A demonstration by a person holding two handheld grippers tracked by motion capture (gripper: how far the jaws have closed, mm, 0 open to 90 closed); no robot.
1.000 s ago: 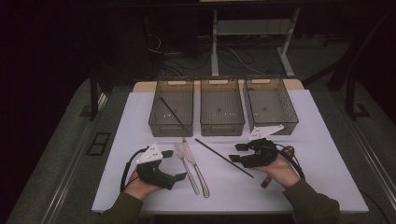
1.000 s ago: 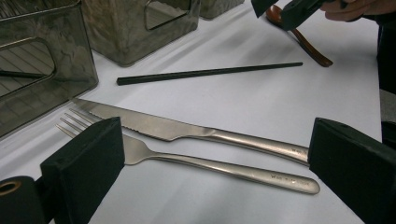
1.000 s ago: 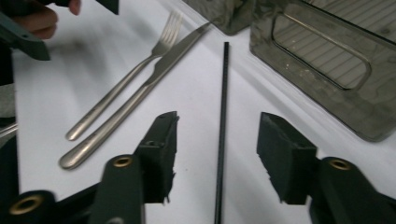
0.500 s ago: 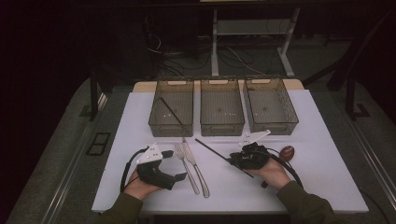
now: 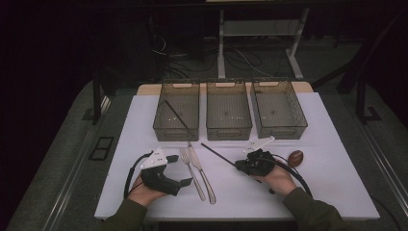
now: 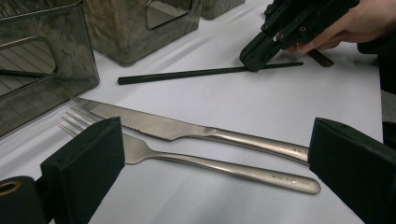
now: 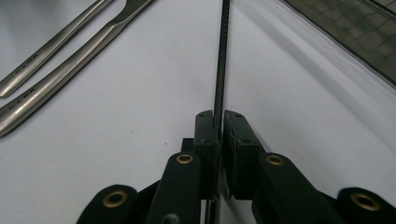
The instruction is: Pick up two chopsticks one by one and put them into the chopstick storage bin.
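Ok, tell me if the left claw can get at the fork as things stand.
Probably yes. The left claw stands open with the fork lying flat just ahead between its jaws. The knife lies close beside the fork, so it might get caught too.

A thin black chopstick point(image 5: 219, 154) lies flat on the white worktop point(image 5: 337, 187), just in front of the middle wire basket point(image 5: 228, 115) and to the right of the knife point(image 5: 202, 168) and fork point(image 5: 191, 172). It is straight, square-edged and matte. It runs diagonally, its far end toward the baskets, its near end pinched between the right tool's point(image 7: 219, 126) pads.
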